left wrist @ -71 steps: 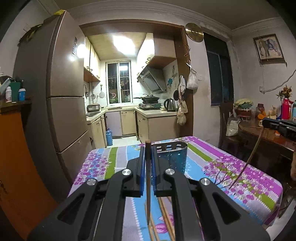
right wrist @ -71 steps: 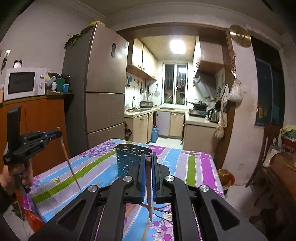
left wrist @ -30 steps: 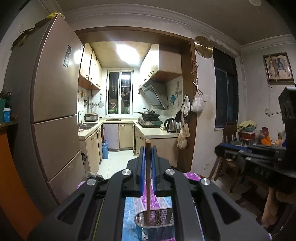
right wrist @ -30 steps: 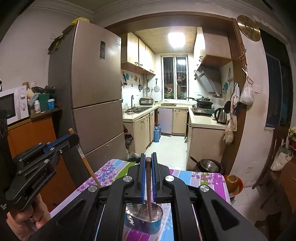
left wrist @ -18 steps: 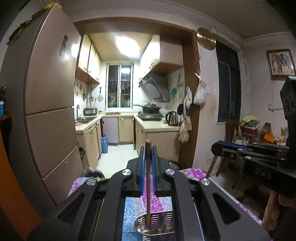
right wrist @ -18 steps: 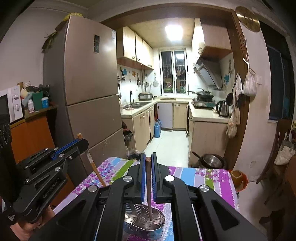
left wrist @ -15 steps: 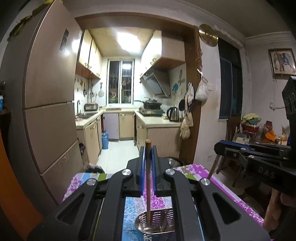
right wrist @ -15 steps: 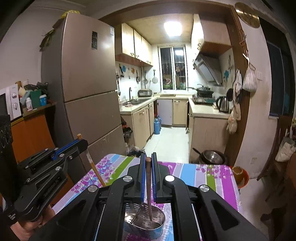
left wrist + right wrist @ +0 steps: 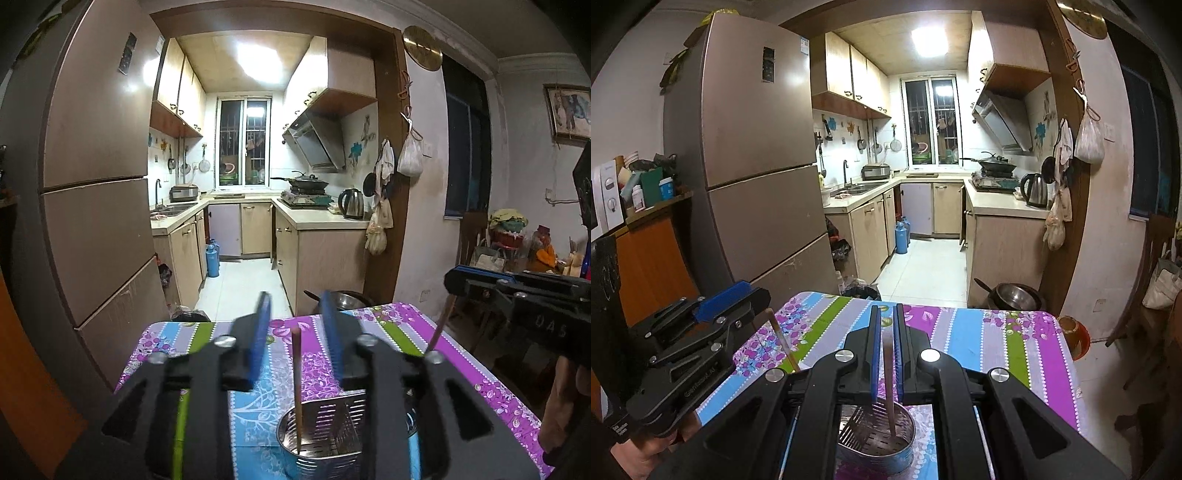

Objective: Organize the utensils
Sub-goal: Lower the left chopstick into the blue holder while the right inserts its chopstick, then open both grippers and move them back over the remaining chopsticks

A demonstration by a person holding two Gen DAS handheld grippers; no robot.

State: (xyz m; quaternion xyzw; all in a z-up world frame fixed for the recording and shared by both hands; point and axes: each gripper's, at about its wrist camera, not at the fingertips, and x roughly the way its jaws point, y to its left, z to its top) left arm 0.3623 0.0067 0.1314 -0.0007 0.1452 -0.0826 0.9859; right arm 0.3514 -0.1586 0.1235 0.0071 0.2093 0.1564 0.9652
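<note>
A perforated metal utensil holder stands on the floral-clothed table. My left gripper hovers over it and its jaws are opening. A wooden chopstick stands free between them, touching neither pad, with its lower end inside the holder. My right gripper is shut on a second chopstick whose tip reaches down into the holder. Each view catches the other gripper from the side: the right gripper and the left gripper.
A tall fridge rises beyond the table's left side. Past the table's far edge a metal pot and an orange bowl sit on the floor. A dark chair stands at right. A hand holds the right gripper.
Both grippers have come down over the holder, sinking their chopsticks into it. The left jaws have parted and let go of their chopstick. The right jaws stay clamped.
</note>
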